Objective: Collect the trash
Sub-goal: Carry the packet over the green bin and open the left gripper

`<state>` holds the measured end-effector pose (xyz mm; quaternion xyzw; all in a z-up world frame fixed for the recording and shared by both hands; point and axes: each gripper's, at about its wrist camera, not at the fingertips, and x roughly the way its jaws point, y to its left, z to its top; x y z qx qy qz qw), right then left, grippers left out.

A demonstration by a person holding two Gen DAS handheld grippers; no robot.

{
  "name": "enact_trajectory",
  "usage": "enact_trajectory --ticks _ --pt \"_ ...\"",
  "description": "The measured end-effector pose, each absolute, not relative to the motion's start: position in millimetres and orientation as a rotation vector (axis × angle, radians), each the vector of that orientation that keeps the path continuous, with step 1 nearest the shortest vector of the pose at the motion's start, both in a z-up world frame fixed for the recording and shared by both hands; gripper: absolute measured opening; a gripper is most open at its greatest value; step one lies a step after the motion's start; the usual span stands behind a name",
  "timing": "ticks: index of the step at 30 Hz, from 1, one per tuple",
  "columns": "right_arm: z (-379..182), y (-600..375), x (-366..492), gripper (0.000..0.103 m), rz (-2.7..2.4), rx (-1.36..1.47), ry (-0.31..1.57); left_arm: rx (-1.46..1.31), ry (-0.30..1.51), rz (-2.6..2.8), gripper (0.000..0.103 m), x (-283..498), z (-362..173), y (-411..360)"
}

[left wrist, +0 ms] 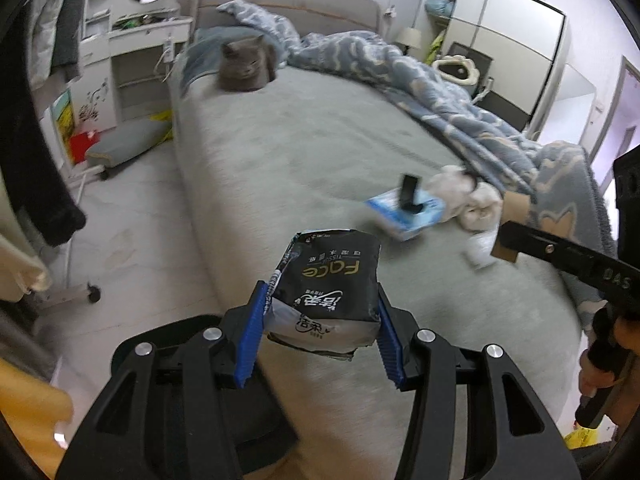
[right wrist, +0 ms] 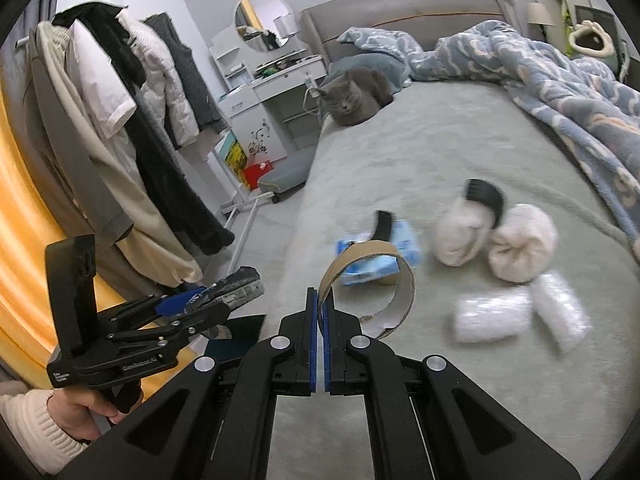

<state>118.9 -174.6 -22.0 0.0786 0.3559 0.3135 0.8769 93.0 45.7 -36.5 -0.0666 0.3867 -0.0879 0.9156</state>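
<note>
Clamping a black tissue pack (left wrist: 326,292) between the blue pads of the left gripper (left wrist: 320,320), held over the near edge of the grey bed (left wrist: 300,152). Pinching the wall of a cardboard tape ring (right wrist: 370,280) in the fully closed right gripper (right wrist: 322,308), just above the bed, near a blue tissue packet (right wrist: 384,256), white earmuffs (right wrist: 496,240) and two plastic-wrapped rolls (right wrist: 520,312). Sitting far off by the headboard, a grey cat (left wrist: 246,64).

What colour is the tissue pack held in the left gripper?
The tissue pack is mostly black, with gold and white lettering; the left wrist view shows it best.
</note>
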Motion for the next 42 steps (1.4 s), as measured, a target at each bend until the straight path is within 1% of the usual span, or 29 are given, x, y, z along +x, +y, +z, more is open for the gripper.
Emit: enact_trajectory --ticks 8,20,35,38,40,42 --pt "-25 -109 122 0.002 0.712 0.089 0.778 -0.139 0.886 -0.116 0.054 95 -59 86" --pt "-46 -30 121 0.002 0.771 0.008 0.869 -0.130 1.068 -0.074 0.054 91 -113 135" --pt "-79 40 123 0.002 0.830 -0.043 0.990 -0.260 1.322 -0.072 0.054 82 -184 186" --pt "-87 49 124 0.002 0.837 -0.054 1.021 -0.258 1.347 -0.075 0.058 80 -188 189" --pt "-94 55 125 0.002 0.838 -0.054 1.043 -0.259 1.351 -0.087 0.070 77 -189 191" --pt "-98 59 126 0.002 0.836 -0.053 1.054 -0.244 1.345 -0.093 0.073 74 -186 193"
